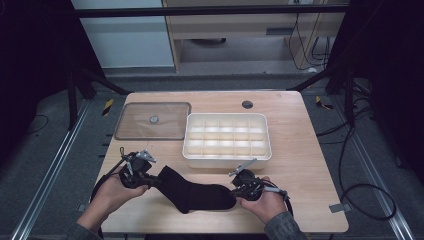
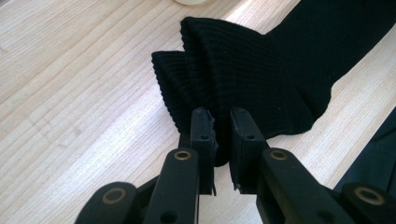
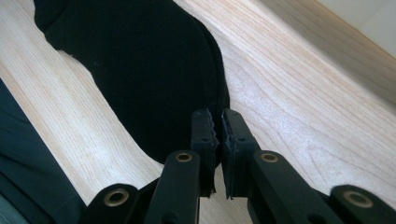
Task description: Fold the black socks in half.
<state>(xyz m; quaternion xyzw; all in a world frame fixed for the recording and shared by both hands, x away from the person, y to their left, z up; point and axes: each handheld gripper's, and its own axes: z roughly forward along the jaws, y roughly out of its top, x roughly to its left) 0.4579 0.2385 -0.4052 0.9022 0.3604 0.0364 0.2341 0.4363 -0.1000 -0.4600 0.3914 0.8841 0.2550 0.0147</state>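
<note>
Here each tool (image 2: 219, 135) (image 3: 218, 133) clamps an end of the black sock (image 1: 192, 192), white divided tray (image 1: 227, 156) just beyond.

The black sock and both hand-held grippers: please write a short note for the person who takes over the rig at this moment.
Left hand-held gripper: shut on the ribbed cuff of the black sock.
Right hand-held gripper: shut on the sock's toe edge.
The sock lies flat on the table, near the front edge, held between the two grippers.
The white divided box stands behind it, its compartments look empty; the clear lid lies to its left.
Done: both ends gripped.
Left: probably folding the sock and placing it in a compartment.
</note>
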